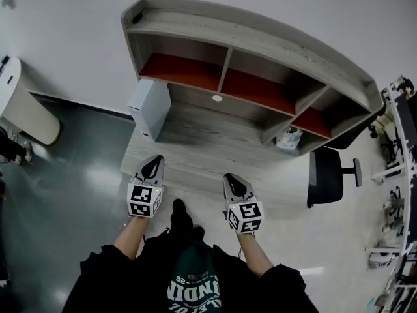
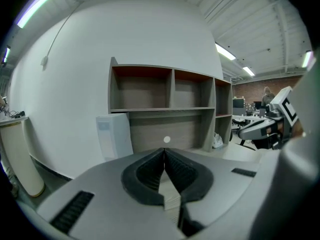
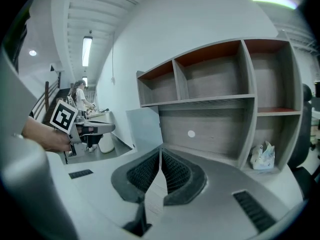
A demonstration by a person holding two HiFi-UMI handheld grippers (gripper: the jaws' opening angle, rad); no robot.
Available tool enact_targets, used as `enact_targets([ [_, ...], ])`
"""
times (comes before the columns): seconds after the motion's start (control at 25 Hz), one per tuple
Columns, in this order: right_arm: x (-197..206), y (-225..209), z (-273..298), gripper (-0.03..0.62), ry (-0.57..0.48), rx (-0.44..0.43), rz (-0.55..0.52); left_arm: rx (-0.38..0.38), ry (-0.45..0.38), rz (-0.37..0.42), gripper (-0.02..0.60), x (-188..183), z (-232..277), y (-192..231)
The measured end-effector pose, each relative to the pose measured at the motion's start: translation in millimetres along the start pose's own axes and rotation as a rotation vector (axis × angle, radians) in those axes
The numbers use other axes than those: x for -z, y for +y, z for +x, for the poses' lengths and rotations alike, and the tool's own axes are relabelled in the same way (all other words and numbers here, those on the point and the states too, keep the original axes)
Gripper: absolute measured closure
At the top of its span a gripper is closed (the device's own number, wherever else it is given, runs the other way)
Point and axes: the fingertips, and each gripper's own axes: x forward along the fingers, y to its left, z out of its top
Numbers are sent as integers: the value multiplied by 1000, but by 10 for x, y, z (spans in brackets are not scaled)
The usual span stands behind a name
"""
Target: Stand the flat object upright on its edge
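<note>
The white box (image 1: 151,107) stands upright at the desk's (image 1: 215,145) left edge. My left gripper (image 1: 153,166) hangs over the near edge, jaws together on nothing; my right gripper (image 1: 234,183), beside it, likewise.

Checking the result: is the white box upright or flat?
Upright: white box stands on edge at the desk's left end.

Before you, a grey wooden desk (image 1: 215,142) carries an upright white box (image 1: 151,106) at its left end and a crumpled bag (image 1: 288,139) at right.
</note>
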Motion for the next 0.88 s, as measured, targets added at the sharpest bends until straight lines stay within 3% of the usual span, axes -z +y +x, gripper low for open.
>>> enact_targets([
  [0.88,118,144,-494,559,-29,11,-9,46,-4,4,566,66,-332,-509],
])
